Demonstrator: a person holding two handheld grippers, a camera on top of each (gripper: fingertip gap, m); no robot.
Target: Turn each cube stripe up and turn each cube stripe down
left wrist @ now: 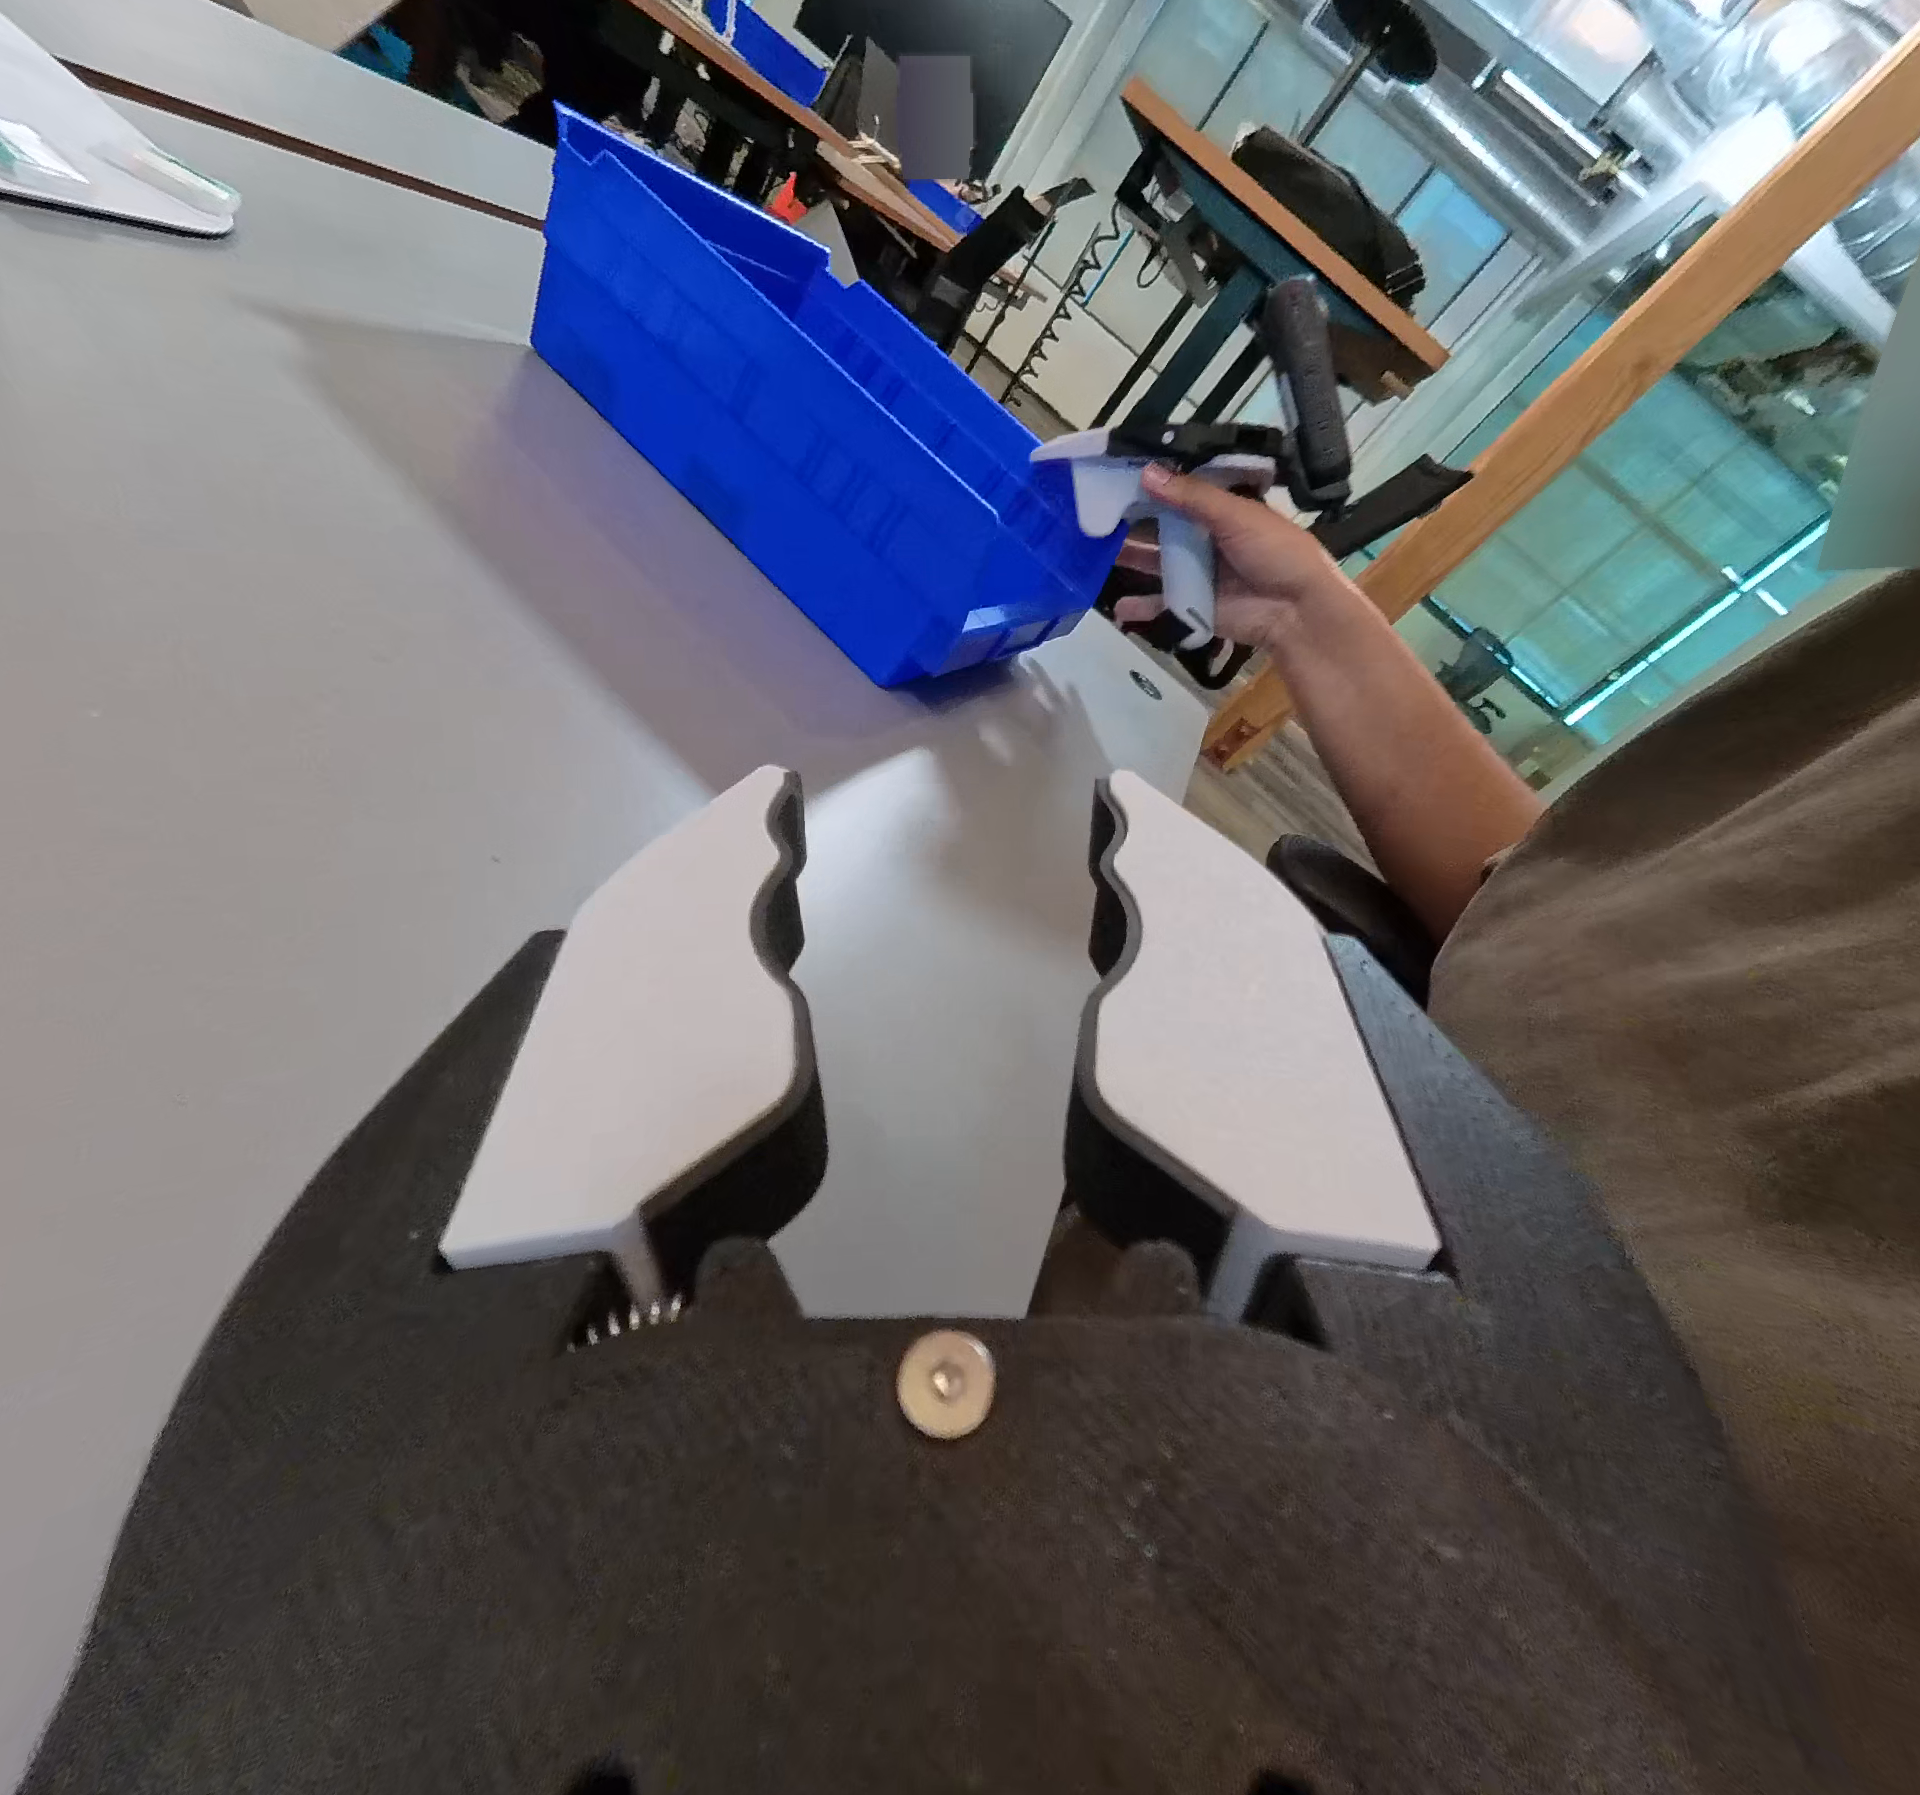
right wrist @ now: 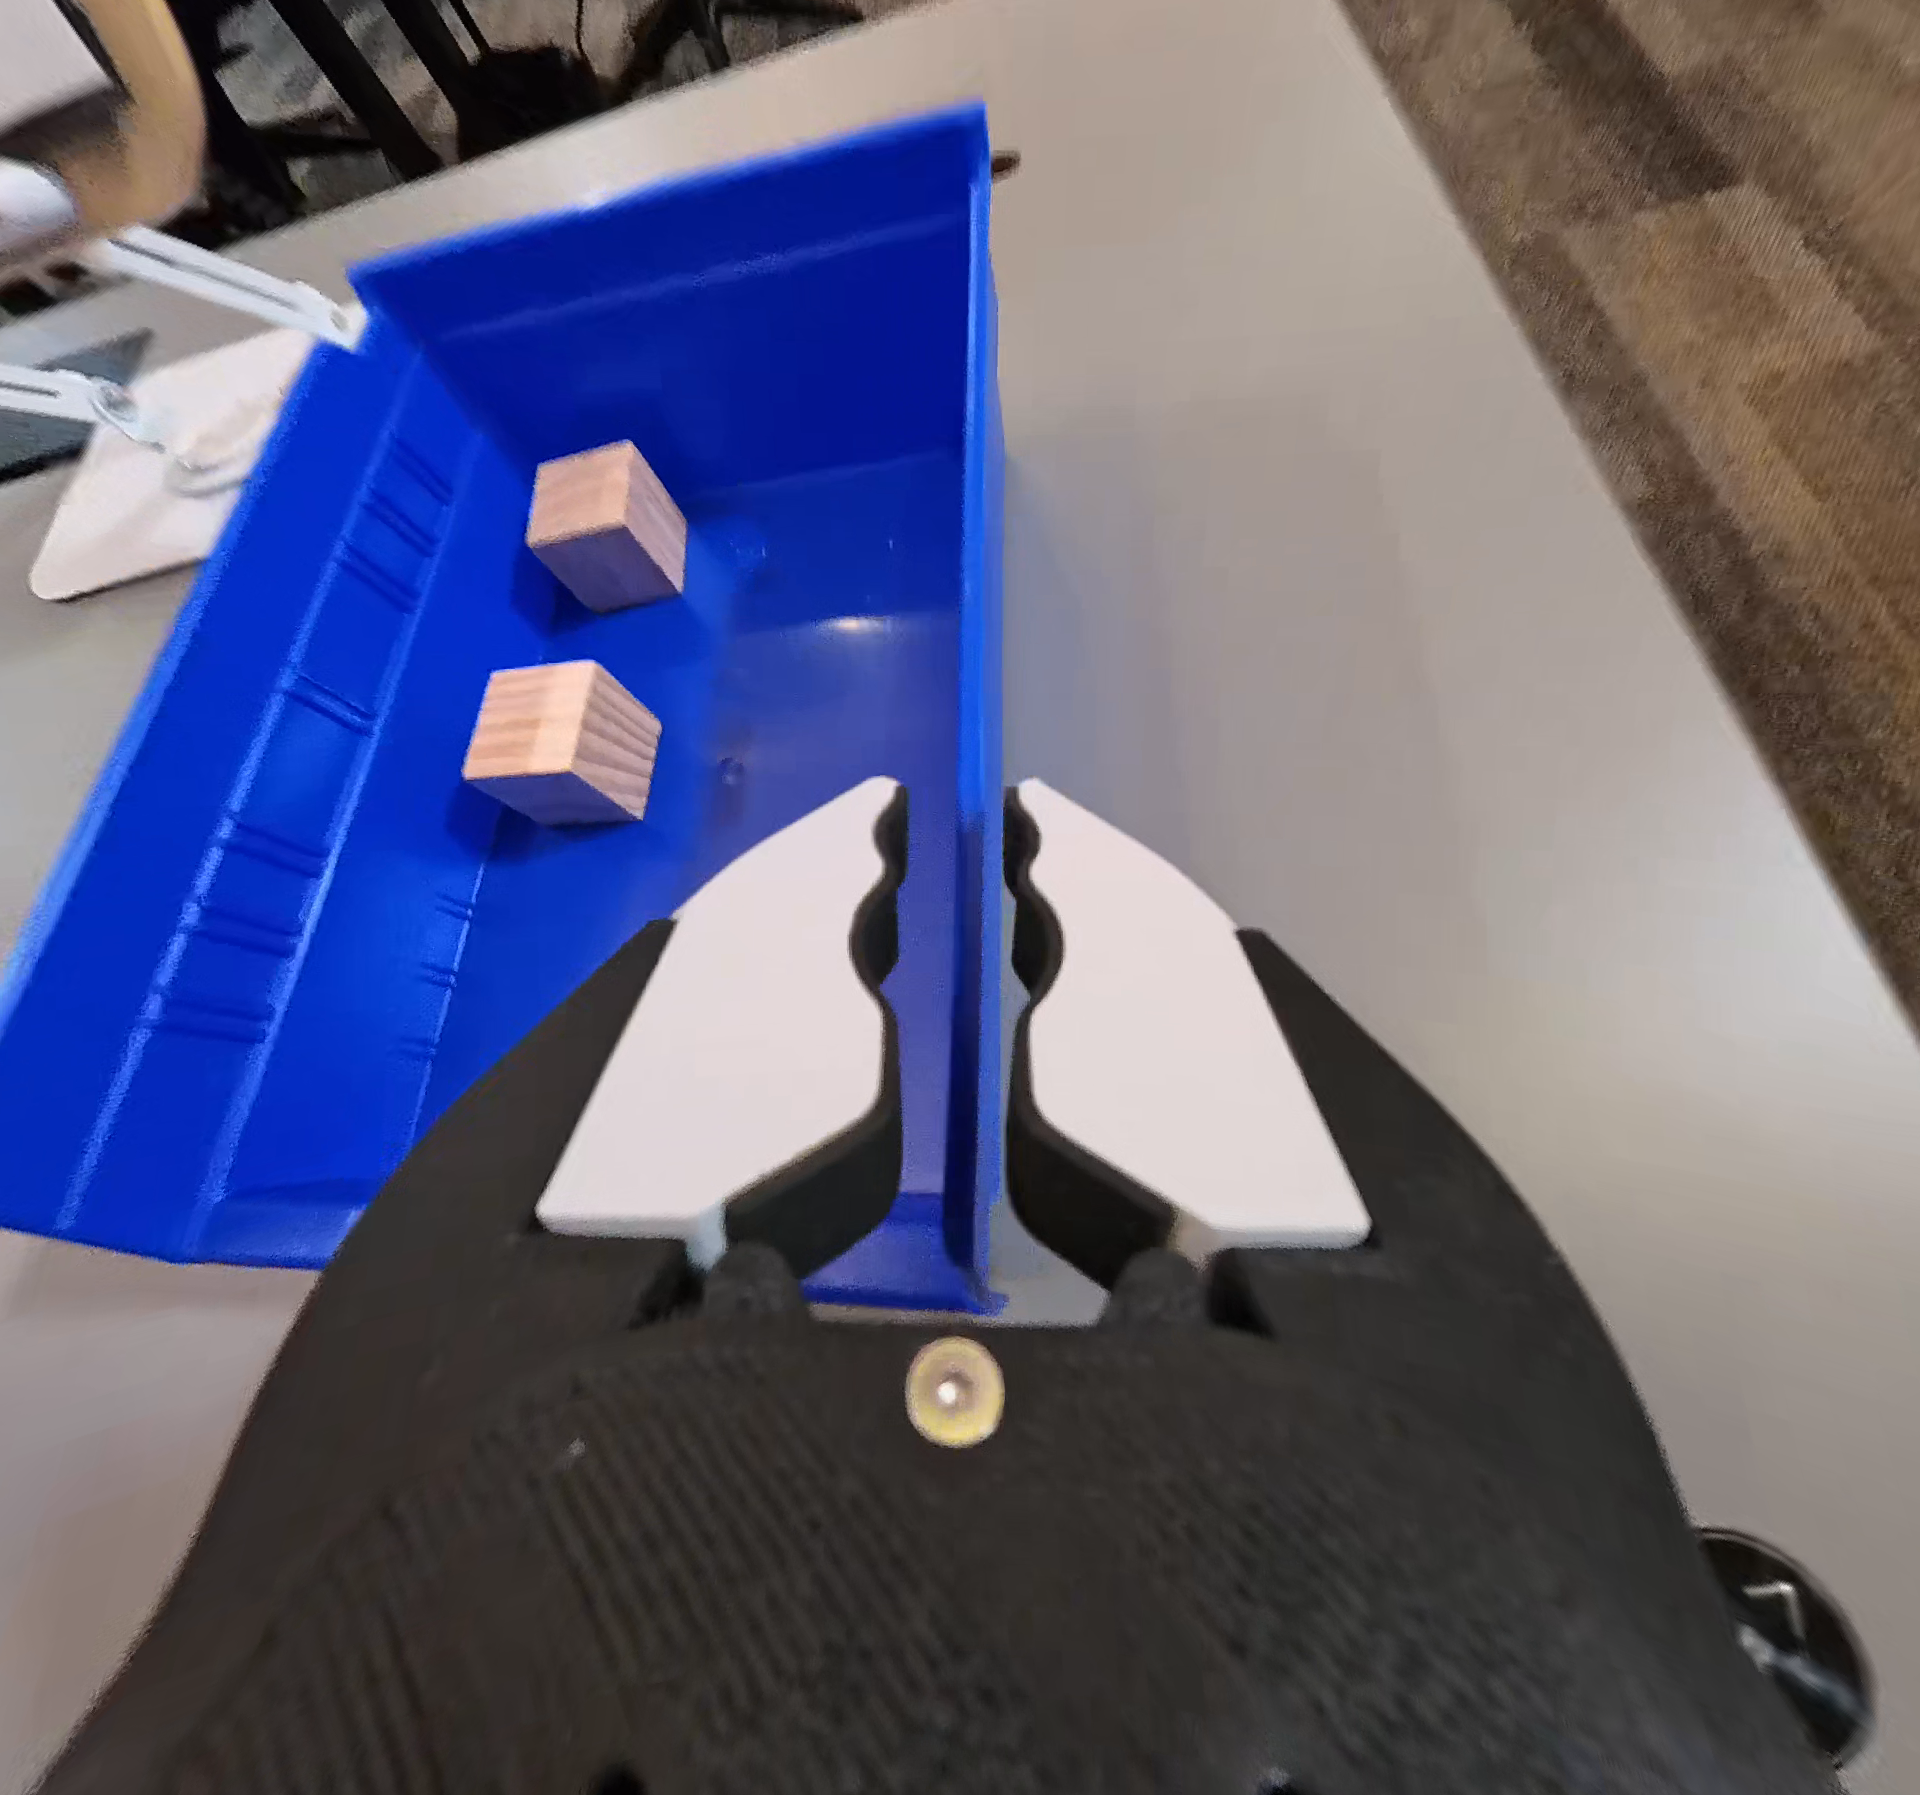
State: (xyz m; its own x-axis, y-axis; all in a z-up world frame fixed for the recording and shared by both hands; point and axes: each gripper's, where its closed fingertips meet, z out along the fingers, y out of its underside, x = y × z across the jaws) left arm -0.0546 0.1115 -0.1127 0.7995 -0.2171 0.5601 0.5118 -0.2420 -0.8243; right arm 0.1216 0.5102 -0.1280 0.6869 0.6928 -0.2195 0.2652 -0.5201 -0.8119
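grey table (right wrist: 1299, 498): we see both cubes (right wrist: 608, 527) (right wrist: 563, 743) untouched in the blue bin (right wrist: 260, 810); flips all remain, we judge. left gripper (left wrist: 945, 800) spread, empty; right gripper (right wrist: 956, 800) narrowly parted astride the bin wall.

- Left gripper (left wrist: 948, 831): two pale grey flat fingers (left wrist: 665, 1018) with wavy black inner edges, on a black textured printed body (left wrist: 935, 1558).
- Silver hex-socket screw with washer (left wrist: 944, 1383) at centre; small metal spring (left wrist: 629, 1321) beside left finger root.
- Right gripper (right wrist: 956, 836): same build, ribbed black body, brassy-looking screw (right wrist: 953, 1396).
- In the left wrist view, the right gripper (left wrist: 1081, 472) has a grey pistol-style handle (left wrist: 1184, 571).
- Person wears an olive-brown short-sleeved shirt (left wrist: 1683, 966).
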